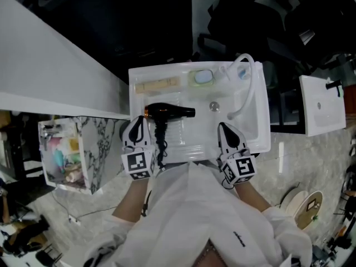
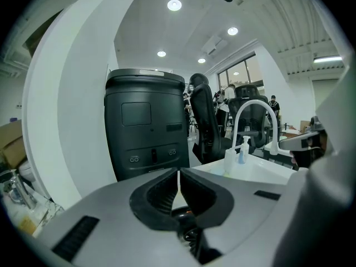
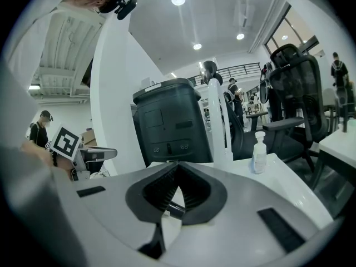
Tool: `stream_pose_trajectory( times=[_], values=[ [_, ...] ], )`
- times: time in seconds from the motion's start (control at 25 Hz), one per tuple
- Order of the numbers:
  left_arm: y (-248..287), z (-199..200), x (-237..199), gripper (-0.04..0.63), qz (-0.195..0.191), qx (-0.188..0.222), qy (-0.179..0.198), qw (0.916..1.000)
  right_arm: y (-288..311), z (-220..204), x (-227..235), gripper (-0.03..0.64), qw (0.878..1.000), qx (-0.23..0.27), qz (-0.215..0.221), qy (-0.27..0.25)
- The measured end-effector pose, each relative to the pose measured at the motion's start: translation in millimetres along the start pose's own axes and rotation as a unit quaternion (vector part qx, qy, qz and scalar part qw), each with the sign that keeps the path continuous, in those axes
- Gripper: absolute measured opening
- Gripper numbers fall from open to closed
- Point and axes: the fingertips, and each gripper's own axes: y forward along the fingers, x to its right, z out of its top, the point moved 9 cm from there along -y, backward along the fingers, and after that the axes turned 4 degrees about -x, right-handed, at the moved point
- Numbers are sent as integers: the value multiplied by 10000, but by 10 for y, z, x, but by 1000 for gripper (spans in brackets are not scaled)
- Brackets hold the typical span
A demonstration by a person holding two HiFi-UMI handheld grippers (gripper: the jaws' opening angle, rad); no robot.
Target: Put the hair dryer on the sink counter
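Note:
A black hair dryer (image 1: 167, 112) lies on its side on the white sink unit (image 1: 259, 144), nozzle pointing right, its coiled cord (image 1: 161, 141) trailing toward me. My left gripper (image 1: 138, 121) sits just left of the cord, shut, with nothing between its jaws. In the left gripper view the left gripper (image 2: 178, 175) has its tips together, and the dryer's cord (image 2: 192, 235) shows below them. My right gripper (image 1: 222, 127) hovers over the sink's near right, also shut and empty. In the right gripper view the right gripper (image 3: 177, 167) has the black nozzle (image 3: 174, 207) below its jaws.
A curved white faucet (image 1: 248, 74), a blue-green soap dish (image 1: 203, 77) and a beige item (image 1: 158, 85) line the sink's back. A clear bin (image 1: 61, 154) of small items stands left. Another white basin (image 1: 322, 104) is at right. A black cabinet (image 2: 146, 121) looms behind.

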Motion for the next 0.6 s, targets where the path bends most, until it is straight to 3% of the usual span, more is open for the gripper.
stream_pose_trajectory(
  times=[0.36,0.6],
  values=[
    [18,-9,26,37,-48,36,-18,10000,-2,-11,-13,17,10000,-63,29,-22],
    [15,-70,34,37,-33,-172,14,9998,1,-16,-4,17,10000,-79,54,6]
  ],
)
